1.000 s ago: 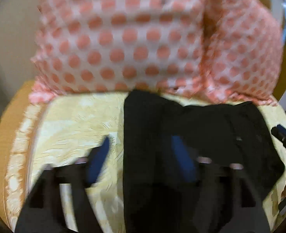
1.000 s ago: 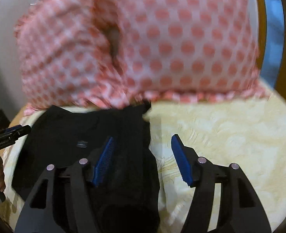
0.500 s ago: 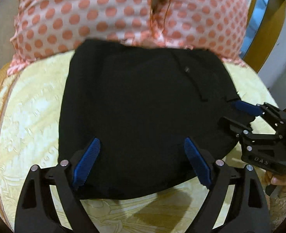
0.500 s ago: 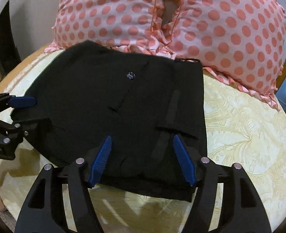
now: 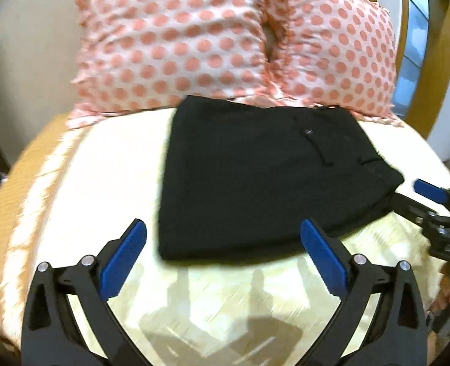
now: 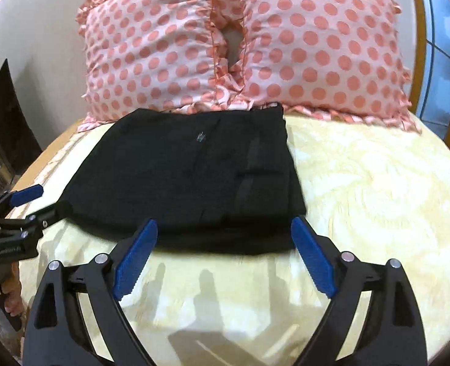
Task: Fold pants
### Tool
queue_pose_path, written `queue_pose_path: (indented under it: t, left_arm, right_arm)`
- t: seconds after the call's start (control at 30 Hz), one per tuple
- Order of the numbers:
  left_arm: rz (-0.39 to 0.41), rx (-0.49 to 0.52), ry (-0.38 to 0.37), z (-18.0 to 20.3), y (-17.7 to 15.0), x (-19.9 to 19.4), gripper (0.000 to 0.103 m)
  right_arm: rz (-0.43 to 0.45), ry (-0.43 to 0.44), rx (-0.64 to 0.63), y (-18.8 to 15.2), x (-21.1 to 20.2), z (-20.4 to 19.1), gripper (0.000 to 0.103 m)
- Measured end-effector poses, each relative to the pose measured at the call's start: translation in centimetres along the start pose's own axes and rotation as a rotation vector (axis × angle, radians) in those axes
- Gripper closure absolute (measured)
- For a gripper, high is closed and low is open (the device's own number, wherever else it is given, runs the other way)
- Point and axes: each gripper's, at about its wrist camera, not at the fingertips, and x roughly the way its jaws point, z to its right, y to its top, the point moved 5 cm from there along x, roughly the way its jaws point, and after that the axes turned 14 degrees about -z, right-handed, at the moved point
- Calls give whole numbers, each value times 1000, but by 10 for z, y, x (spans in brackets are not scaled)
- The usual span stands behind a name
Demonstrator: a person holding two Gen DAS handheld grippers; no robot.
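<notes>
From the left wrist view, the left gripper [image 5: 222,259] is hovering over bare bedspread [image 5: 103,183] with its blue pads spread wide and nothing between them. The black pants [image 5: 261,177] are lying ahead of it and a little to its right, already a compact folded block whose far edge is touching the polka-dot pillows [image 5: 225,39]. The block's longer side is running left to right across the view. The right gripper [image 5: 432,210] is sitting at the block's right-hand corner; this frame is smeared by motion, so whether it is touching the cloth is hard to say.

From the right wrist view, the right gripper [image 6: 222,259] is likewise standing with its pads wide apart and holding nothing, just short of the near edge of the pants [image 6: 194,177]. The garment is lying straight ahead, its near edge spanning the gap between the pads. The left gripper [image 6: 20,210] is waiting at the block's left corner, seemingly just clear of it. Both look about equally near, each to its own end.

Open bedspread [image 6: 377,183] is stretching away to the right and in front, giving room to draw back or shift the stack; the pillows [image 6: 316,45] are closing off the far side. The folding looks essentially finished.
</notes>
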Motion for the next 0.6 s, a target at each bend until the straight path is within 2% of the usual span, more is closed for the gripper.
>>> queue_pose_path:
  t: [0.1,0.27,0.4,0.6]
  left_arm:
    - [2,1,61,-3,-25,-5,2]
    - [-29,-1,66,-2,-58,0,2]
    - [-57,-14,69,0,-73,7,2]
    - [-57,-34,81,-3,-76,10,2]
  right_arm:
    - [-17,-24,-1,-27,1,-7,12]
    - [-49,-35,-1,-50,12,-21,11]
    - [-61,-27,3,-56,17,-29,11]
    - [-49,-53,0,-57,20,-33,6]
